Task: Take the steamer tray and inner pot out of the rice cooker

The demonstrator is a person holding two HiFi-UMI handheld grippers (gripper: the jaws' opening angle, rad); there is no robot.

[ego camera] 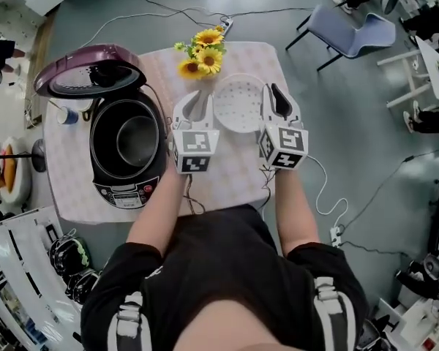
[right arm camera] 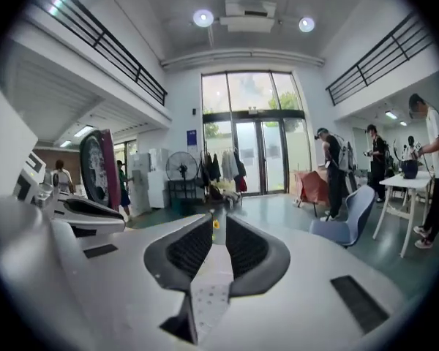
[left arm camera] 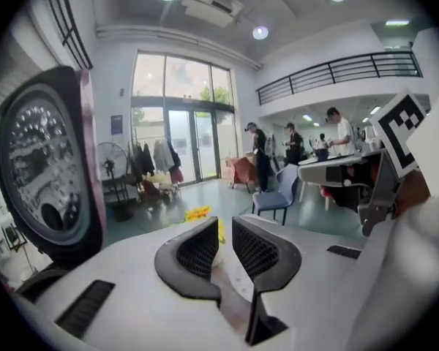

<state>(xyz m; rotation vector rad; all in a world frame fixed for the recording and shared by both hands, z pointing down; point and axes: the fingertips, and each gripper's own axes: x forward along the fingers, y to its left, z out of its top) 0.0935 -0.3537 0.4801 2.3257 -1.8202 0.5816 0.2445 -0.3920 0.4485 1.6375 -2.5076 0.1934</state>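
At the left of the bench (ego camera: 234, 178), the rice cooker (ego camera: 124, 189) stood with its lid (ego camera: 88, 73) raised and the inner pot (ego camera: 137, 139) seated inside. Just right of it, the left hand-held gripper (ego camera: 194, 105) was clamped on the left rim of the white steamer tray (ego camera: 238, 107), over the bench. The right hand-held gripper (ego camera: 276, 101) pinched the tray's right rim, its jaws nearly together.

Grey floor (ego camera: 355, 130), blue chair (ego camera: 350, 31), glass doors (right arm camera: 253, 158)

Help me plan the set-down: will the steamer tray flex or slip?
Probably light and fairly stiff: the thin, perforated steamer tray spans flat between the left hand-held gripper and right hand-held gripper. Its smooth rim may slip; each pinches only an edge.
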